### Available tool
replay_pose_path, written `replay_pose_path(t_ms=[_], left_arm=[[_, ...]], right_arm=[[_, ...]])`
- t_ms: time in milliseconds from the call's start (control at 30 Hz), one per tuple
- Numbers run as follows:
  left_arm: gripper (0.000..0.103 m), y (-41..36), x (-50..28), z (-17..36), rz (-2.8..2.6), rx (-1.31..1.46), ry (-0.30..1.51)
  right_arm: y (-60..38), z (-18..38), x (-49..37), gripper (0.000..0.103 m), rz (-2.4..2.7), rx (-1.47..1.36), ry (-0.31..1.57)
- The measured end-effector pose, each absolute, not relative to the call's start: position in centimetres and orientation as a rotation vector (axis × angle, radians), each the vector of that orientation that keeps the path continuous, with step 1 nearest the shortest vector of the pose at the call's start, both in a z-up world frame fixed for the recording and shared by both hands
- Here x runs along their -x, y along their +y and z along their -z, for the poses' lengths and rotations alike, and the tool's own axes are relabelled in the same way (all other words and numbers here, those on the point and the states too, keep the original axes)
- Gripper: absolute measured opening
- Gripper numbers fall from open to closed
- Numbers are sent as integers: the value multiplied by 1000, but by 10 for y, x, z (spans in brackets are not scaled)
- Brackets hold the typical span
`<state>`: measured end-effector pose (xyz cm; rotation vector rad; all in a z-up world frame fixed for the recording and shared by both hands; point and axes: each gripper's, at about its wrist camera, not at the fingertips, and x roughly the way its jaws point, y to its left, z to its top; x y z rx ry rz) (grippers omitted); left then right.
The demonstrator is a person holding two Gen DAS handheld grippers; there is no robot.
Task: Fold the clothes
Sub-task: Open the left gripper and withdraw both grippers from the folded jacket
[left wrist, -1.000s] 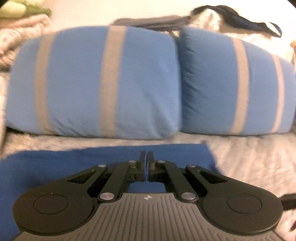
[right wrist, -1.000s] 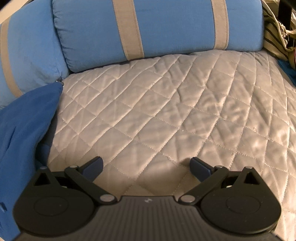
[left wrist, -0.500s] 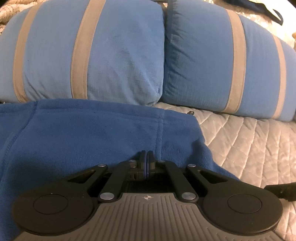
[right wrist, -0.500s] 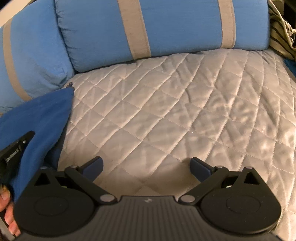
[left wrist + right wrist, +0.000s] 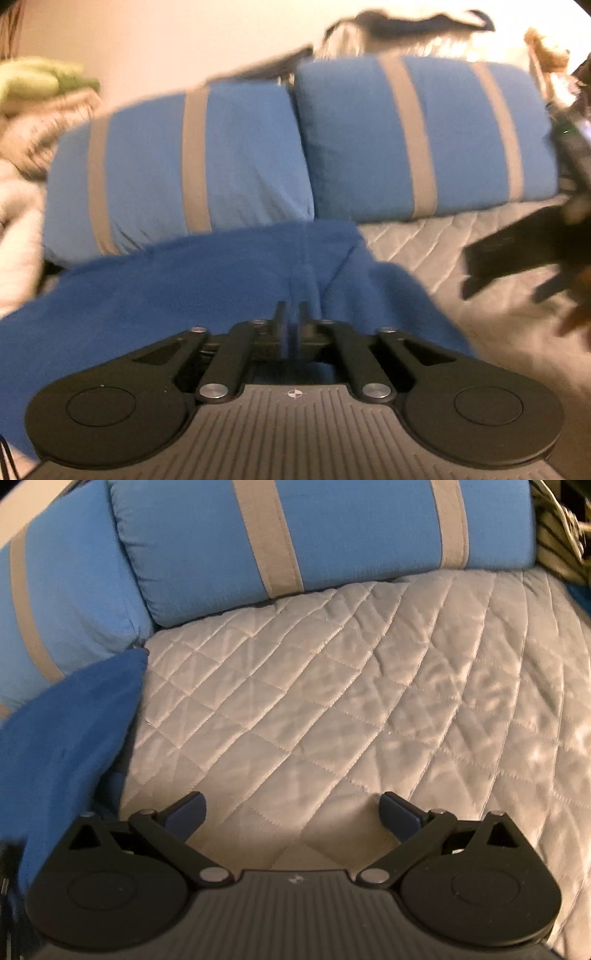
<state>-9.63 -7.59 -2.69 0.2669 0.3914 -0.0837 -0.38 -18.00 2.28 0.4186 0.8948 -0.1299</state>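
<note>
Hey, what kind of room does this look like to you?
Most likely a bedroom, on a bed: two blue pillows with tan stripes lean at the head of a grey quilted bedspread, with a blue fleece garment spread on it and more clothes piled behind.

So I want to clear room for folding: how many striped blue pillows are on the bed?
2. One pillow sits at the back left, behind the blue garment; the other pillow is beside it on the right. More may lie out of view.
</note>
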Motion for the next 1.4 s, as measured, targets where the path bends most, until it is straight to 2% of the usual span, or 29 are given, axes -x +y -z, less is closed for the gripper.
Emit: replay_pose_path(t_ms=[33, 100, 167, 533, 700, 733, 767, 1000, 1400], left_arm=[[76, -77, 107, 26, 106, -279, 383], [96, -78, 129, 24, 151, -302, 367], [96, -82, 145, 26, 193, -319, 382], [97, -63, 134, 54, 142, -26, 794], [97, -64, 102, 53, 95, -20, 851], [98, -65, 93, 56, 110, -21, 887], [103, -67, 83, 58, 125, -21, 923], [103, -79, 62, 65, 33, -38, 913], [103, -91, 60, 65, 1, -76, 932]], right_arm=[[-181, -23, 5, 103, 127, -429, 894], [-182, -24, 7, 103, 122, -447, 895], [-182, -25, 11, 103, 116, -449, 902], [-176, -38, 52, 103, 34, -366, 938], [-182, -32, 64, 103, 84, -342, 939], [-183, -30, 66, 103, 99, -340, 940], [-185, -28, 68, 103, 114, -338, 941], [-139, -17, 79, 103, 152, -17, 879], [-138, -12, 64, 103, 162, -67, 869]])
